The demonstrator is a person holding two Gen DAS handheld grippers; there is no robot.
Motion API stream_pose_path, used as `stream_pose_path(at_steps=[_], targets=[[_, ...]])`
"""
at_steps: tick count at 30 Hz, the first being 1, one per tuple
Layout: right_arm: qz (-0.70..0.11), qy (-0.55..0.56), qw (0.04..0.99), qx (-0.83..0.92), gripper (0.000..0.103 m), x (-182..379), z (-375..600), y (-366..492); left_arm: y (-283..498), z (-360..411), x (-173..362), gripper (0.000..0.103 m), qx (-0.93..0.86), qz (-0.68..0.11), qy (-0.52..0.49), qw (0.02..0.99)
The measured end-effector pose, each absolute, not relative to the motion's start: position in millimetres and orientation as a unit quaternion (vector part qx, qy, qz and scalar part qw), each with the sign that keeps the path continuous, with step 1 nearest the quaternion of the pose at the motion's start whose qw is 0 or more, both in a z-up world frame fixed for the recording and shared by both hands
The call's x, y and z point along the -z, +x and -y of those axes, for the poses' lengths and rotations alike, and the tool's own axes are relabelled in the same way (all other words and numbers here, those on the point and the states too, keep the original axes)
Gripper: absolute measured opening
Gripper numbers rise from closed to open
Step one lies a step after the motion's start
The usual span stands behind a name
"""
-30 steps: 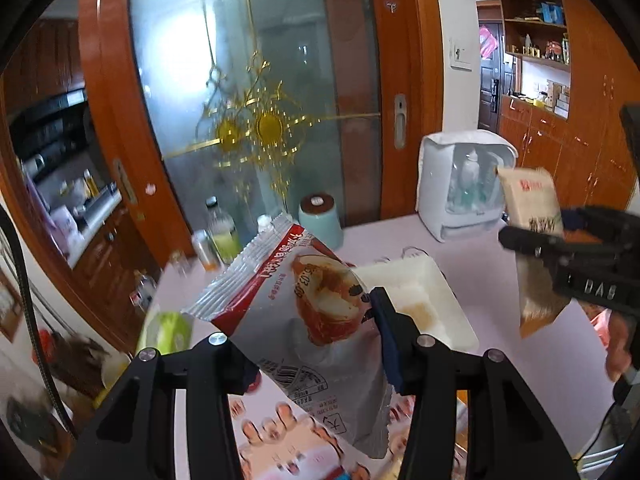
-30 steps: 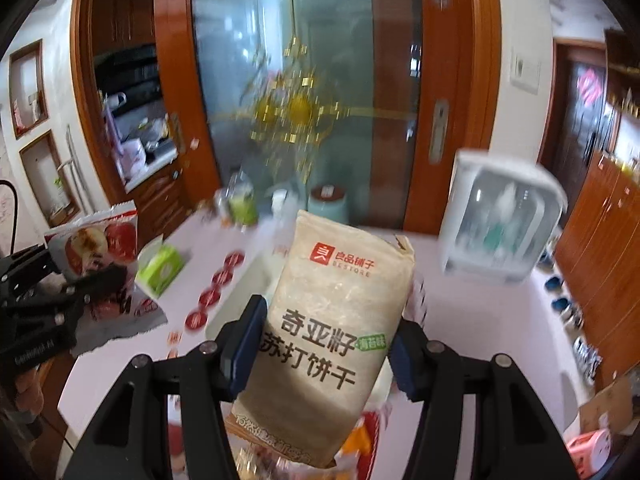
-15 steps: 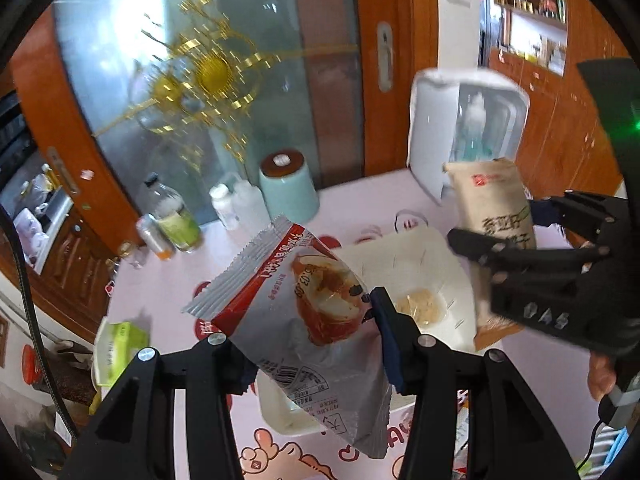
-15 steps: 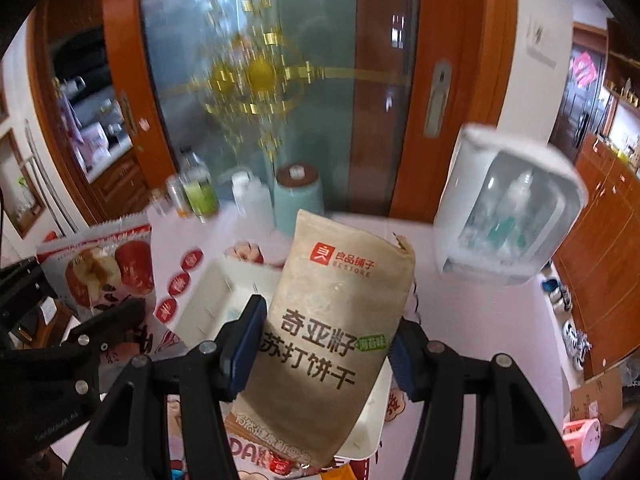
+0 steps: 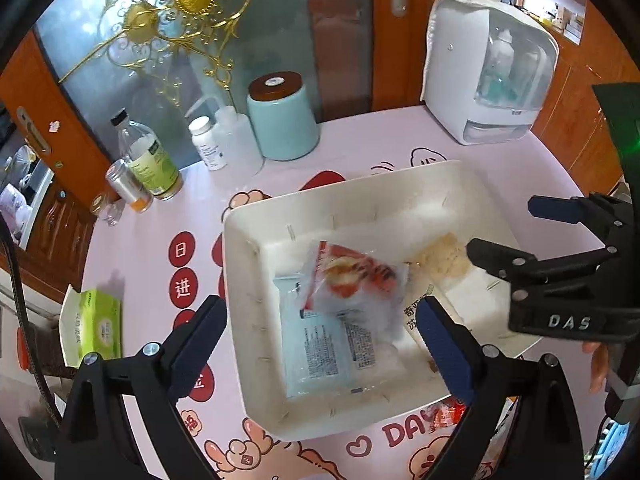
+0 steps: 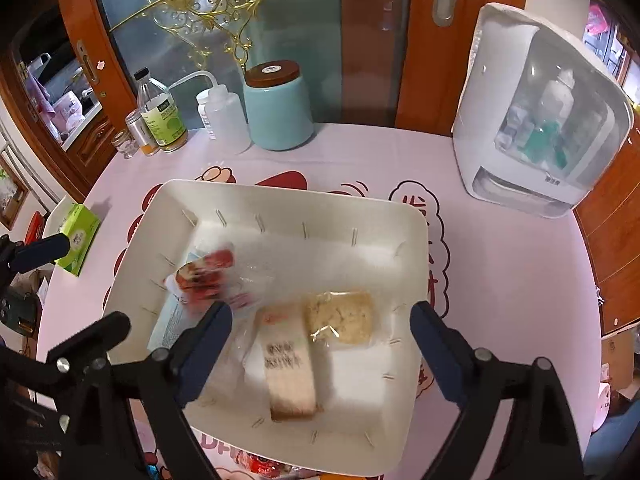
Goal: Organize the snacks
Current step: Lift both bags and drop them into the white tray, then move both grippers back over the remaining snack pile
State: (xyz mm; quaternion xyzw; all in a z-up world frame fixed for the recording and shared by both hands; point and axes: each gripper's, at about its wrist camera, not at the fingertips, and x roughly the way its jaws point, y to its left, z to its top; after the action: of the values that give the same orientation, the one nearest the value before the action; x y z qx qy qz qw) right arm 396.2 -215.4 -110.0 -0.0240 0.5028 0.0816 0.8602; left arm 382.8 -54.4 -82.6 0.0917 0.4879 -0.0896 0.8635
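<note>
Both grippers empty over the tray, snacks dropped in.
Left gripper (image 5: 320,332) and right gripper (image 6: 320,344) hung spread wide above the white tray (image 6: 416,240) on the table (image 6: 500,248); red packet (image 5: 352,276), tan cracker pack (image 6: 286,364) lay inside. Best to lift straight up, clear of the rim.

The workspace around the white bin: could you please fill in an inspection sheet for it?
Surface: pink printed tablecloth.
Job's things: white bin holds red snack bag, blue packet, tan cracker pack, clear-wrapped cake.
Clutter: teal canister, bottles, tissue box, white appliance.
Grippers: left gripper and right gripper open, empty.
Cables: black cable at left edge.
Surroundings: glass door, wooden cabinets.
</note>
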Motion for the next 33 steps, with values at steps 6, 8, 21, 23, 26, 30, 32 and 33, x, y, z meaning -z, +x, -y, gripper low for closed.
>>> stream_pose_path(at_steps=[6, 8, 21, 23, 26, 30, 32, 33], targets=[[-0.502, -0.009, 0.860, -0.088, 0.091, 100.9, 221.4, 387.8, 363.4, 48.0, 62.5, 0.095, 0.087, -0.475, 0.088, 0.871], [-0.500, -0.007, 0.861, -0.090, 0.091, 95.0, 220.6, 382.1, 354.8, 50.2, 55.3, 0.095, 0.086, -0.471, 0.095, 0.873], [-0.459, -0.030, 0.879, -0.128, 0.091, 30.4, 213.3, 309.6, 278.1, 59.5, -8.0, 0.095, 0.088, -0.425, 0.106, 0.895], [-0.449, -0.035, 0.883, -0.132, 0.091, 19.6, 213.8, 296.0, 264.4, 61.1, -19.3, 0.095, 0.089, -0.415, 0.105, 0.899], [-0.433, -0.041, 0.890, -0.136, 0.091, 3.8, 215.9, 272.2, 245.2, 64.7, -34.2, 0.095, 0.091, -0.401, 0.104, 0.906], [-0.414, -0.049, 0.898, -0.142, 0.091, -11.8, 220.5, 241.8, 216.8, 72.0, -49.6, 0.095, 0.097, -0.384, 0.107, 0.912], [-0.409, -0.051, 0.900, -0.141, 0.091, -16.3, 223.8, 230.1, 200.5, 76.2, -56.6, 0.095, 0.103, -0.375, 0.111, 0.915], [-0.408, -0.051, 0.900, -0.142, 0.091, -17.9, 225.9, 224.4, 193.3, 77.7, -58.6, 0.095, 0.105, -0.370, 0.112, 0.916]])
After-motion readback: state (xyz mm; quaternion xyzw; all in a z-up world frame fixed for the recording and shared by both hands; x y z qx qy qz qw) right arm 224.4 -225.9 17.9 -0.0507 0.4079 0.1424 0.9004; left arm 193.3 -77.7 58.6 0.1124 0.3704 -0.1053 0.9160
